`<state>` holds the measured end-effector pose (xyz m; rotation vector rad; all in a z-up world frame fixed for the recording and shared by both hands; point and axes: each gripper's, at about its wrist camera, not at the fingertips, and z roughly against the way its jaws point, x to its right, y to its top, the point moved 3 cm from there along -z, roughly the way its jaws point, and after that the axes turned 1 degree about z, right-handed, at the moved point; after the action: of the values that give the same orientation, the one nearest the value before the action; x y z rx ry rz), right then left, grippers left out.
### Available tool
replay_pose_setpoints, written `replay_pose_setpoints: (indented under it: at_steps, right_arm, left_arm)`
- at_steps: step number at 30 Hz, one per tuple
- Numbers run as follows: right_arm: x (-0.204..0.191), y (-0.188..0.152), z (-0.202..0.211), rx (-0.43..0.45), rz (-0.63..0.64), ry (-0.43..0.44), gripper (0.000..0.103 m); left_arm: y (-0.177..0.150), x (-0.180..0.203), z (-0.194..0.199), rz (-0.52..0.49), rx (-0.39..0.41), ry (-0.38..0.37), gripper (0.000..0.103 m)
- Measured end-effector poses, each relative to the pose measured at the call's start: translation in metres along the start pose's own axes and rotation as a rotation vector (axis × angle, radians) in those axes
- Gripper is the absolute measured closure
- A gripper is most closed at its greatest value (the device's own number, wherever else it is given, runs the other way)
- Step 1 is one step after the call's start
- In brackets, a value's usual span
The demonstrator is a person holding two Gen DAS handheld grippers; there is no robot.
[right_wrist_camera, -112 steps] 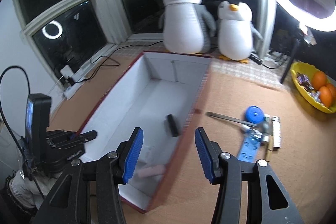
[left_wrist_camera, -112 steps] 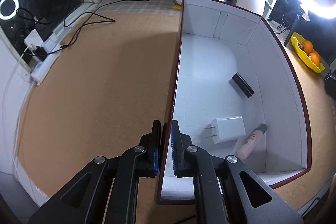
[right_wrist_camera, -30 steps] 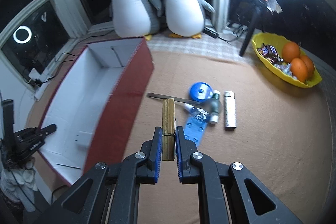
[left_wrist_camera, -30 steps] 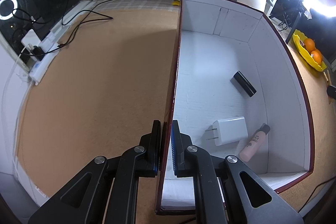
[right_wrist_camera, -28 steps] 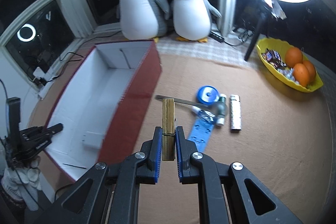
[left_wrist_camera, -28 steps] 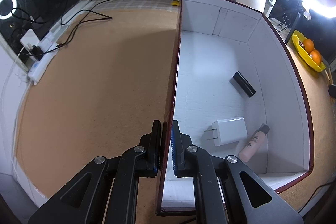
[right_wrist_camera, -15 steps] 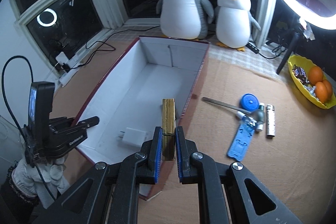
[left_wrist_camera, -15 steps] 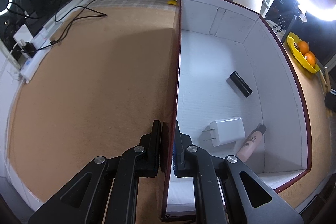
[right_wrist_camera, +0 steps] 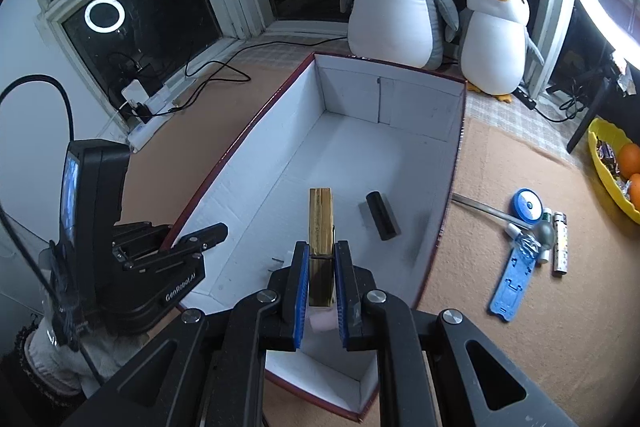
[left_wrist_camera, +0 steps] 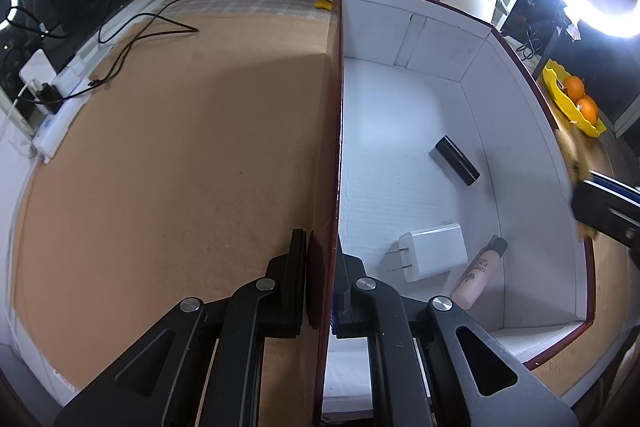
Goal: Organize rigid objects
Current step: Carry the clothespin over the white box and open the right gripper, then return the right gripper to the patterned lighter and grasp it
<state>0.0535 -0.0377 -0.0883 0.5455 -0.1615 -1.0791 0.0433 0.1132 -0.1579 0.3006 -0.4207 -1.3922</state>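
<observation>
The left tongs (left_wrist_camera: 320, 279) are clamped on the near left wall of the box (left_wrist_camera: 338, 115), one finger outside and one inside. The right tongs (right_wrist_camera: 321, 281) grip a gold block (right_wrist_camera: 320, 223), held upright above the box's near end; its lower end is hidden between the pads.

Inside the box, the left view shows a black bar (left_wrist_camera: 454, 161), a white charger (left_wrist_camera: 434, 253) and a pink bottle (left_wrist_camera: 480, 273) lying against the right wall. In the right view the block and tongs cover most of the charger and bottle; only the bar (right_wrist_camera: 383, 215) shows fully.

Only the right view shows the items on the tabletop (right_wrist_camera: 520, 347) right of the box: a blue holder (right_wrist_camera: 512, 287), a blue cap (right_wrist_camera: 528, 203), a lighter (right_wrist_camera: 561, 243) and a metal strip (right_wrist_camera: 480, 207). In the left view the right tongs appear blurred and cut off at the right edge.
</observation>
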Motion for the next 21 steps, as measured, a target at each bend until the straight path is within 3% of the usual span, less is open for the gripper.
replay_pose_setpoints:
  at_steps: [12,16,21]
  right_arm:
    - [-0.009,0.013,-0.030,-0.037,0.026,0.016,0.091]
    - [-0.009,0.014,-0.025,-0.006,0.024,0.025,0.051]
    - [0.006,0.014,-0.016,0.016,-0.028,0.033,0.050]
  left_arm:
    - [0.001,0.001,-0.002,0.002,-0.004,0.000,0.095]
    - [0.002,0.000,-0.003,0.007,-0.008,0.000,0.095]
    - [0.002,0.001,-0.003,0.001,-0.009,0.006,0.095]
